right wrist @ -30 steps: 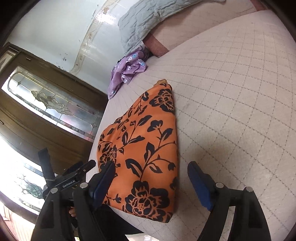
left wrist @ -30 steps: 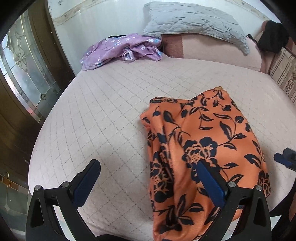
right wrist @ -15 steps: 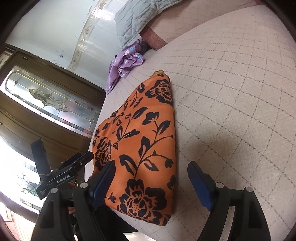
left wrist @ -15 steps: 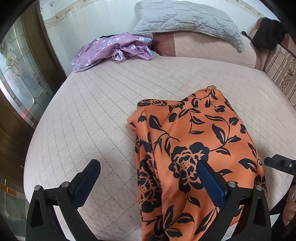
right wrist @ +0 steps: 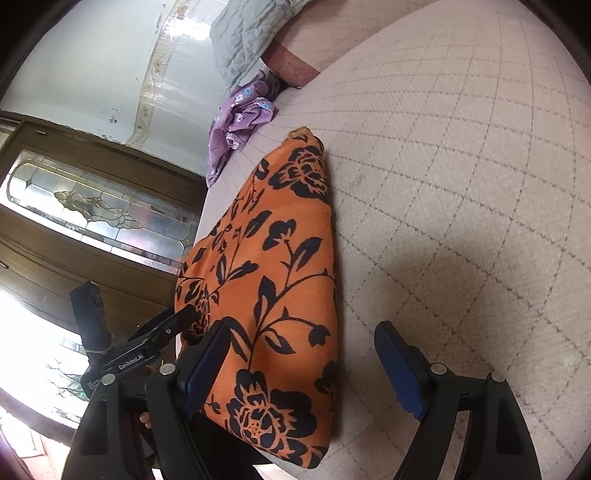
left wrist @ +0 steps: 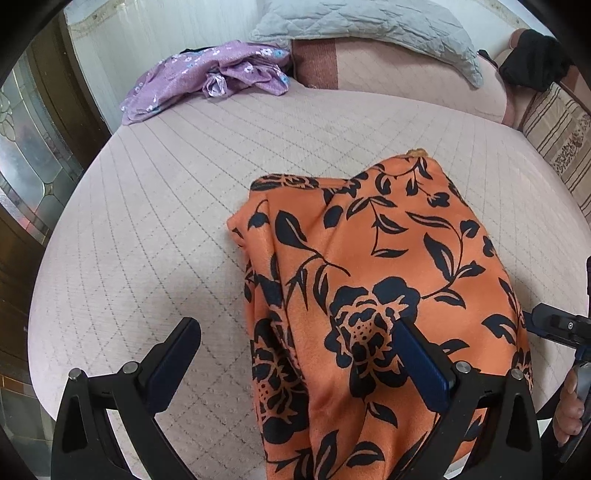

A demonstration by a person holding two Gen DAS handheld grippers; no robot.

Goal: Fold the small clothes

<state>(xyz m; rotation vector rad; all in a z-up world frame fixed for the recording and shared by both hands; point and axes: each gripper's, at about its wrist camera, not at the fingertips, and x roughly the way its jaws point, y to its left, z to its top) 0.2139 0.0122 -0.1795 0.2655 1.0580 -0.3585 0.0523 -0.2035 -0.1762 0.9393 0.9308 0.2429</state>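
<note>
An orange garment with black flowers [left wrist: 373,288] lies folded on the pinkish quilted bed [left wrist: 155,221], reaching the near edge. It also shows in the right wrist view [right wrist: 280,280]. My left gripper [left wrist: 295,347] is open, its jaws wide, hovering above the garment's left near part. My right gripper [right wrist: 301,360] is open and empty, hovering above the garment's right near corner. The left gripper also shows in the right wrist view [right wrist: 173,321], at the garment's left edge.
A crumpled purple flowered garment [left wrist: 207,79] lies at the far left of the bed. A grey quilted pillow [left wrist: 369,29] rests on a pink bolster [left wrist: 406,77] at the back. A striped cushion [left wrist: 561,144] sits at right. A wooden glass door [right wrist: 92,206] stands left.
Both grippers have edged closer to and over the orange garment. The garment lies as before, and both grippers stay open.
</note>
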